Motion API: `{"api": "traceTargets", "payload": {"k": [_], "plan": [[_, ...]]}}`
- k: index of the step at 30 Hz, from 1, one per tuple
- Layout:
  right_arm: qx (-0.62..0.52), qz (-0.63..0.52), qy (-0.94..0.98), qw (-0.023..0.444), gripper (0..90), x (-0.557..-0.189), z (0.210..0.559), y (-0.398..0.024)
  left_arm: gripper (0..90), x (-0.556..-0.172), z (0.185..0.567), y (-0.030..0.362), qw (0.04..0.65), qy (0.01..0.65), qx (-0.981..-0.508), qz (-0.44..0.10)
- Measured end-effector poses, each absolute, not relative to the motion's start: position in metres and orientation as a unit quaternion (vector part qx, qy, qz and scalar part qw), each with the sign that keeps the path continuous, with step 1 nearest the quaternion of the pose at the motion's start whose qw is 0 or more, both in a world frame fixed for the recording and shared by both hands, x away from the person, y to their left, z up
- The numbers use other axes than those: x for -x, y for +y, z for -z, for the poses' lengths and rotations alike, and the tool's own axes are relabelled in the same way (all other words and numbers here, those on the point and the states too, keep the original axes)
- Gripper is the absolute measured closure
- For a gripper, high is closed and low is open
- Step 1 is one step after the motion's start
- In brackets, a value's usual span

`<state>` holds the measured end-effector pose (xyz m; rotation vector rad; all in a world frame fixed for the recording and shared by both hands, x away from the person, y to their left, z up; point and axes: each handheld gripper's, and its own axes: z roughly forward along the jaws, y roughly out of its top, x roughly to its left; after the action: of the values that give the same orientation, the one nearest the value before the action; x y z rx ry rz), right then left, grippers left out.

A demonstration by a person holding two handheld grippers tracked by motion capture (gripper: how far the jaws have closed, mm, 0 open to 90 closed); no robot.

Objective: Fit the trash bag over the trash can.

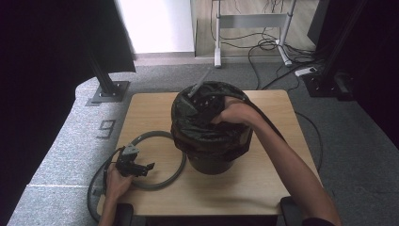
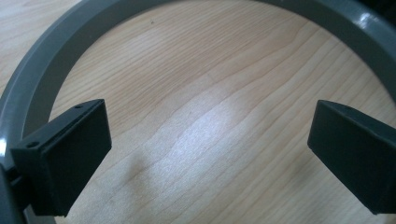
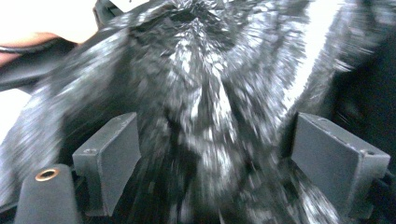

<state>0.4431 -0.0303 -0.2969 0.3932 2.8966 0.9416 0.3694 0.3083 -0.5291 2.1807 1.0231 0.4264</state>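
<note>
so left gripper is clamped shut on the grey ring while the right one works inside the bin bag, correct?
Not quite. The left gripper is open over the grey ring, gripping nothing, as the left gripper view shows. The right gripper is indeed in the bin bag.

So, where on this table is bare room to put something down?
Bare wood lies right of the bin, up to the table edge, though the right forearm crosses above it. The back left corner is bare too. Inside the grey ring the wood is bare, but the left gripper hovers there, crowding the front left.
</note>
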Motion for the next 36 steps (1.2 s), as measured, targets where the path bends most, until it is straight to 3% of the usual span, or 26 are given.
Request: {"api": "traceTargets", "payload": {"k": [11, 18, 24, 30, 36], "plan": [[-0.162, -0.236, 0.957, 0.041, 14.8, -0.465, 0.358, 0.011, 0.0, -0.370, 0.537, 0.309, 0.328, 0.390, -0.845, -0.159], [-0.158, -0.282, 0.944, 0.071, 14.7, -0.458, 0.315, -0.019, 0.0, -0.371, 0.543, 0.312, 0.321, 0.393, -0.847, -0.159], [-0.211, -0.304, 0.922, 0.115, 14.7, -0.480, 0.293, -0.056, 0.0, -0.373, 0.546, 0.312, 0.315, 0.392, -0.850, -0.154], [-0.230, -0.289, 0.920, 0.134, 15.7, -0.508, 0.326, -0.057, 0.0, -0.374, 0.546, 0.312, 0.316, 0.394, -0.850, -0.148], [-0.211, -0.225, 0.945, 0.108, 15.5, -0.513, 0.359, -0.042, 0.0, -0.374, 0.547, 0.313, 0.316, 0.395, -0.851, -0.143]]}}
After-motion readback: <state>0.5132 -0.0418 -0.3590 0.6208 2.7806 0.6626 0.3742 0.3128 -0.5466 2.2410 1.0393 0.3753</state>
